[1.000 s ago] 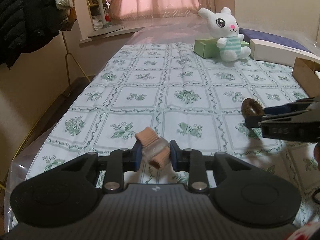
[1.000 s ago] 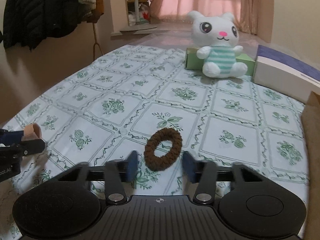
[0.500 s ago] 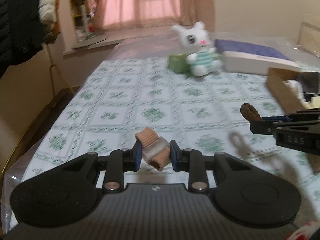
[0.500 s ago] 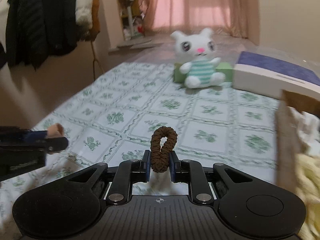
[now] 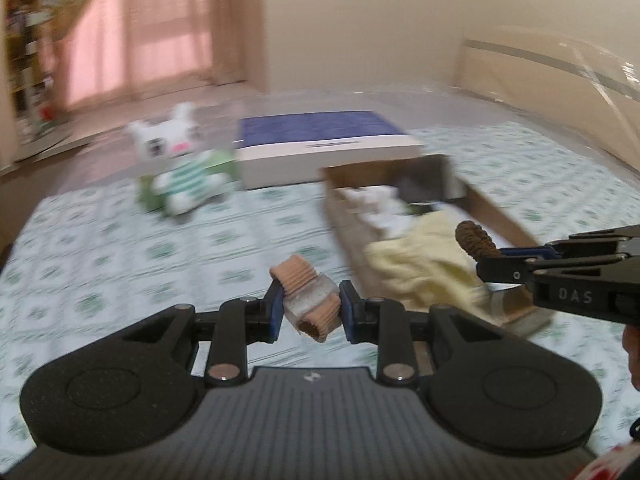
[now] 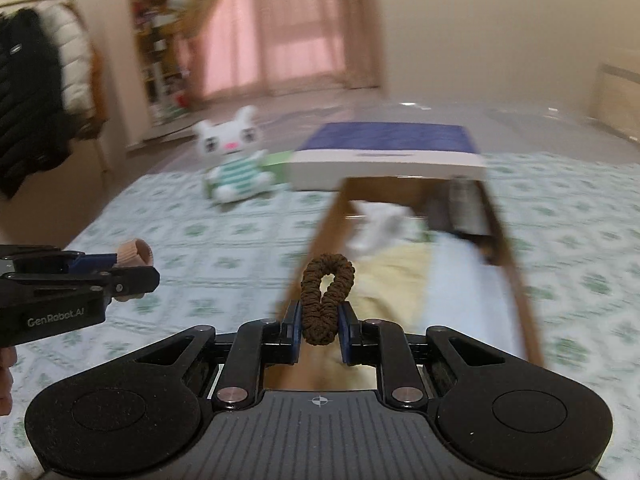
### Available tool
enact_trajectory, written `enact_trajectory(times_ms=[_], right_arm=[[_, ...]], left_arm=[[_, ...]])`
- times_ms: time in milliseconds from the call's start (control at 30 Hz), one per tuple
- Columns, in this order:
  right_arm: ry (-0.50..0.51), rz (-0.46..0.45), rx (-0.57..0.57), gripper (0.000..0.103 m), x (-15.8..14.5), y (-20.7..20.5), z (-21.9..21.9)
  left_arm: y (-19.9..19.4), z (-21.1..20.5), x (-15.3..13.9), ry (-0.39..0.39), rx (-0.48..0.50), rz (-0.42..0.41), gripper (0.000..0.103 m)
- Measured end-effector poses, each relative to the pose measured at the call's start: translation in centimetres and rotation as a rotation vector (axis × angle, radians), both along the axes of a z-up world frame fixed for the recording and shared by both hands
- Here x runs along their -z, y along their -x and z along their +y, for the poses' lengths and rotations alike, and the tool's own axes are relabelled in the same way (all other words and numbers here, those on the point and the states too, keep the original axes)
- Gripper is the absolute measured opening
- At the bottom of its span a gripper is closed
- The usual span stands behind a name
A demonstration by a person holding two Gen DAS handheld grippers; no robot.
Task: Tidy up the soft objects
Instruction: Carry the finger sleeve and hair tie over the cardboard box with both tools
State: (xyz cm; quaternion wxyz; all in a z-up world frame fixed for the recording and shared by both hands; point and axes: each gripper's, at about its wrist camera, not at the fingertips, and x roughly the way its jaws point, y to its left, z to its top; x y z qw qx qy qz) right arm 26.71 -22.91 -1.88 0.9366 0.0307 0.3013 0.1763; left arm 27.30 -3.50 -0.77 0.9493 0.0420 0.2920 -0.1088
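Scrunchie (image 6: 326, 300) light, squashy; right gripper (image 6: 319, 326) pinches its lower loop. Left gripper (image 5: 311, 310) clamps soft beige sleeve (image 5: 310, 306) mid-body. Box (image 6: 516, 280) ahead.

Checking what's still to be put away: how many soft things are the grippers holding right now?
2. A peach ribbed sleeve is pinched in the left gripper; a brown hair tie is pinched in the right gripper, near the cardboard box.
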Motion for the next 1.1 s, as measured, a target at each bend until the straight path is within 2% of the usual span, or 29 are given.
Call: enact_trajectory(times_ms=[200, 367, 467, 600, 667, 1100], right_arm=[[-0.017, 0.008, 0.093, 0.019, -0.1, 0.4, -5.4], [-0.038, 0.007, 0.115, 0.019, 0.1, 0.4, -7.4], [-0.050, 0.008, 0.122, 0.019, 0.2, 0.3, -8.2], [-0.059, 0.012, 0.128, 0.019, 0.6, 0.0, -8.6], [-0.063, 0.014, 0.128, 0.019, 0.7, -0.3, -8.6], [-0.062, 0.021, 0.113, 0.019, 0.9, -0.7, -8.5]], left_arm=[[-1.3, -5.8, 0.2, -0.007, 0.108, 0.016, 0.027], [-2.3, -8.1, 0.7, -0.026, 0.144, 0.022, 0.030], [-2.6, -8.7, 0.8, -0.036, 0.153, 0.016, 0.031], [-2.9, -9.0, 0.8, -0.028, 0.162, 0.005, 0.045], [-3.1, -9.0, 0.8, -0.032, 0.164, 0.005, 0.047], [-3.7, -8.7, 1.3, -0.044, 0.145, 0.040, 0.047]])
